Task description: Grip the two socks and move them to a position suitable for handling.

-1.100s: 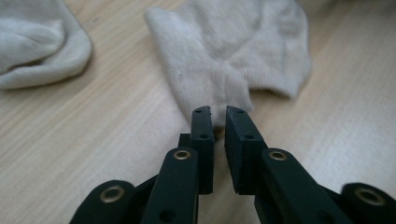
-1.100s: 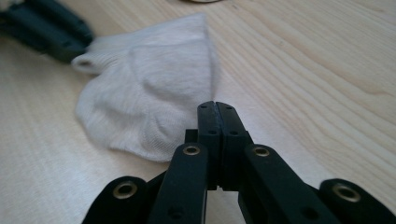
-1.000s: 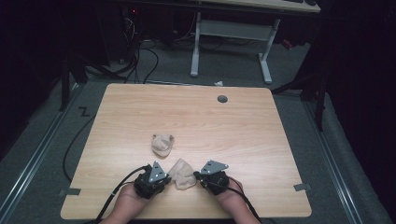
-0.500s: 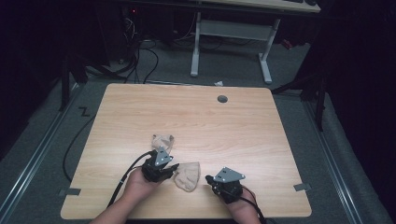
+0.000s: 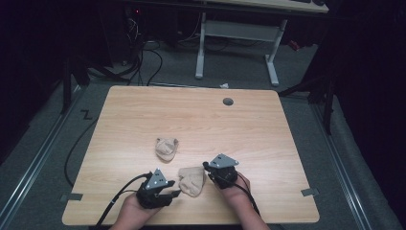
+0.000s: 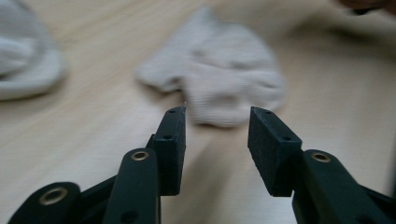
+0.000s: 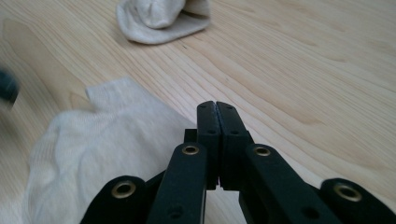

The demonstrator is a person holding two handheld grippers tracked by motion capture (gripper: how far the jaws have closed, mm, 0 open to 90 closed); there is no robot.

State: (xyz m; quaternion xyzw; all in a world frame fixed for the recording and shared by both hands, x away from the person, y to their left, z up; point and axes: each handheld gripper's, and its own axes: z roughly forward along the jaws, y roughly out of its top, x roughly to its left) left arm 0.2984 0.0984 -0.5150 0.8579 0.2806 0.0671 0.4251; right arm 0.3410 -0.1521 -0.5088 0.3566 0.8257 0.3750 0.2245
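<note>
Socks are the things being handled, 2 of them, both beige, laid on a wooden table (image 5: 268, 143). The left gripper (image 5: 168, 194) is seen low in the high view, just left of the nearer sock (image 5: 192, 180); its jaws have just been opening and are parted, with nothing between the pads. In the left gripper view the bare gap between the jaws is aimed at that sock (image 6: 219, 88), which lies ahead of the tips and apart from them, blurred. The right gripper (image 5: 210, 171) is placed just right of the same sock, at its edge; its jaws are pressed together with nothing visibly clamped between them. In the right gripper view (image 7: 217, 109) the closed tips are seen above the table beside the sock's edge (image 7: 102, 154); whether cloth is touched cannot be told. Each gripper is held by a hand coming in from the table's near edge, and a cable is trailed from each. The second sock (image 5: 166, 147), bunched up, is set farther out on the table, near the first but apart from it, and is seen at the top of the right gripper view (image 7: 161, 21).
</note>
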